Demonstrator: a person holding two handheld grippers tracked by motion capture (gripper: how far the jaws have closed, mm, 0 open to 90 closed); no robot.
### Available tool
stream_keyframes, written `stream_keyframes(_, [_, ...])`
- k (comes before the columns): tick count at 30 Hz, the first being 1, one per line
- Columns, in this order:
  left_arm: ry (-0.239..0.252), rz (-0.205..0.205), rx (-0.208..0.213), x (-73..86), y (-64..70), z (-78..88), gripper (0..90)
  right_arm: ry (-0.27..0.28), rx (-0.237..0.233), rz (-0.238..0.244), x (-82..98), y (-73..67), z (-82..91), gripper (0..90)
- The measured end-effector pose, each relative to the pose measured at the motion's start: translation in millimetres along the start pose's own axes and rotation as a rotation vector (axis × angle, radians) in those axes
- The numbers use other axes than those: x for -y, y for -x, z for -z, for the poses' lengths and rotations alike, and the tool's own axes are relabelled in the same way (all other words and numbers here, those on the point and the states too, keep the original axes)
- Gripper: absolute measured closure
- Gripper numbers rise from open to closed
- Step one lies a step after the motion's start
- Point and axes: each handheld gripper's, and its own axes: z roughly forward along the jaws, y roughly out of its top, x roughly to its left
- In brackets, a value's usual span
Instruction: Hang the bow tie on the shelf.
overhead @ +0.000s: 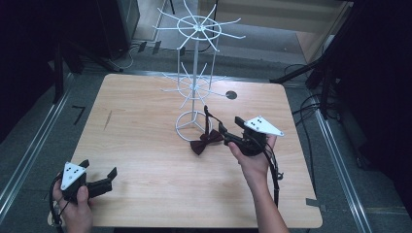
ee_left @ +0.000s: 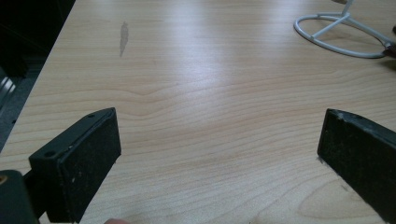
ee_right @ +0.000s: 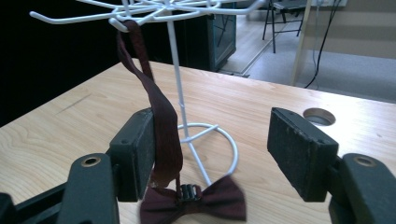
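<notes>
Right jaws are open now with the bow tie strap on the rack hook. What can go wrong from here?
1. The strap lies against one pad of the right gripper; pulling back may drag it off the hook.
2. The bow tie seems to rest partly on the table beside the rack's base ring, so the strap may hang slack and slip.
3. The white wire rack looks light; a snag could tip it.

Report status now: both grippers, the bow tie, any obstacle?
Left gripper open, idle on table. Right gripper open; bow tie strap hooked on white rack, brushing one pad. No obstacle.
</notes>
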Motion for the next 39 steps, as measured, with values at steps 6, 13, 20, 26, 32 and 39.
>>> stream_keyframes(6, [0.001, 0.0, 0.001, 0.1, 0.1, 0.0, 0.0, -0.003, 0.022, -0.002, 6.9, 10.9, 11.7, 32.8])
stream_keyframes(13, [0.002, -0.002, 0.002, 0.1, 0.1, 0.2, 0.0, 0.005, 0.048, -0.026, 14.6, 25.1, 28.1, 32.3])
stream_keyframes(20, [0.002, -0.003, 0.0, 0.1, 0.4, 0.3, 0.0, 0.003, 0.088, -0.041, 26.5, 43.0, 47.1, 32.2])
stream_keyframes(26, [0.003, -0.004, -0.001, 0.1, 0.7, 0.2, 0.0, 0.001, 0.112, -0.067, 36.7, 56.7, 61.7, 32.2])
stream_keyframes(32, [0.007, -0.005, -0.003, 0.3, 0.8, 0.5, 0.0, -0.005, 0.135, -0.085, 47.6, 68.0, 74.5, 32.0])
stream_keyframes(39, [0.004, -0.008, -0.005, 0.2, 1.1, 0.4, 0.0, -0.005, 0.162, -0.1, 59.1, 79.7, 88.6, 31.8])
